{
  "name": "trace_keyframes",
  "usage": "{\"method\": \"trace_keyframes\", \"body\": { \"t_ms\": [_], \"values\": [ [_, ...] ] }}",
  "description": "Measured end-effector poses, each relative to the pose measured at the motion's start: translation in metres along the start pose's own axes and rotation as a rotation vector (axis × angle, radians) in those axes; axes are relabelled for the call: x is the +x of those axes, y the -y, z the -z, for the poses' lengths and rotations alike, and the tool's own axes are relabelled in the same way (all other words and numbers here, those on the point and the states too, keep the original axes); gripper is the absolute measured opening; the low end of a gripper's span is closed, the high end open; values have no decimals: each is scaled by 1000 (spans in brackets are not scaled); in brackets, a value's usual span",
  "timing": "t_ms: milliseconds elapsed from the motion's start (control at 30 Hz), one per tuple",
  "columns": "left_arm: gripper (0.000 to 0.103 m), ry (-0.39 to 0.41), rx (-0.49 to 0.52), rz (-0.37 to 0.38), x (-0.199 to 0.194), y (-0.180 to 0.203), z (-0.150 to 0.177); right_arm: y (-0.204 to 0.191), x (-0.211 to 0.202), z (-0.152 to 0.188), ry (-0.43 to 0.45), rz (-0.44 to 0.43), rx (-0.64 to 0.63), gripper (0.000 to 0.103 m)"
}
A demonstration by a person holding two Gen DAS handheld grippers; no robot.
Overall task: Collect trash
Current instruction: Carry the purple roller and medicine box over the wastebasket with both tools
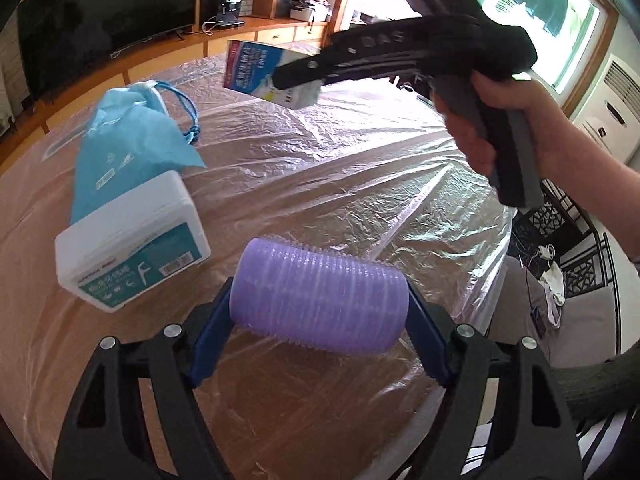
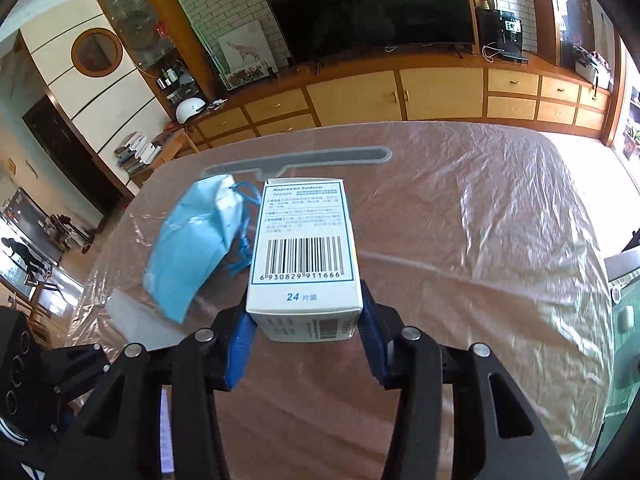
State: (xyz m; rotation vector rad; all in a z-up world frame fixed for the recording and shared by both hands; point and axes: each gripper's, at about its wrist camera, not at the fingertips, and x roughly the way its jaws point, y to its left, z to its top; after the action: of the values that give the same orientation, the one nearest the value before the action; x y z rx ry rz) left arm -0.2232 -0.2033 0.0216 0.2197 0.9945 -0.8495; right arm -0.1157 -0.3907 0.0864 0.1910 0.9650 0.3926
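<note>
The left gripper has its blue jaws closed on the two ends of a purple ribbed hair roller, which lies crosswise between them, raised a little above the desk and its crinkled clear plastic sheet. In the left wrist view, at about 9 o'clock from the roller, a white plastic box with a teal label rests on the sheet. Behind it, toward 11 o'clock, a blue drawstring bag lies crumpled, its lower end touching or tucked just behind the box; its blue cord trails off at the bag's far end.

The right gripper holds a white medicine carton between its blue jaws, which press on the carton's two side faces near its nearer end. The carton's barcode face is up, and the print reads "Naproxen Sodium" with "24" below the barcode. From the left wrist view this carton hangs in the air at about 12 o'clock, well above the sheet, with the right gripper reaching in from 2 o'clock and the person's right hand wrapped round its handle.

In the right wrist view, the blue bag sits on the desk at 10 o'clock from the carton, just beside it in the picture. Beyond the desk, at 12 o'clock, a dark television stands on a long wooden cabinet.
</note>
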Motion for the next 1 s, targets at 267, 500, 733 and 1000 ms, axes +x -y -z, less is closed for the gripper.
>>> {"method": "trace_keyframes", "body": {
  "t_ms": [267,500,733,1000],
  "values": [
    [79,27,-81,-61,-15,-7,14,-20,-20,34,0,-24,38,46],
    [79,42,-142,-123,-26,-11,28,-41,-33,71,-19,-29,47,46],
    [79,54,-195,-198,-32,-16,41,-59,-40,98,-24,11,31,46],
    [79,70,-246,-262,-40,-22,50,-73,-49,109,-20,13,4,46]
  ]
}}
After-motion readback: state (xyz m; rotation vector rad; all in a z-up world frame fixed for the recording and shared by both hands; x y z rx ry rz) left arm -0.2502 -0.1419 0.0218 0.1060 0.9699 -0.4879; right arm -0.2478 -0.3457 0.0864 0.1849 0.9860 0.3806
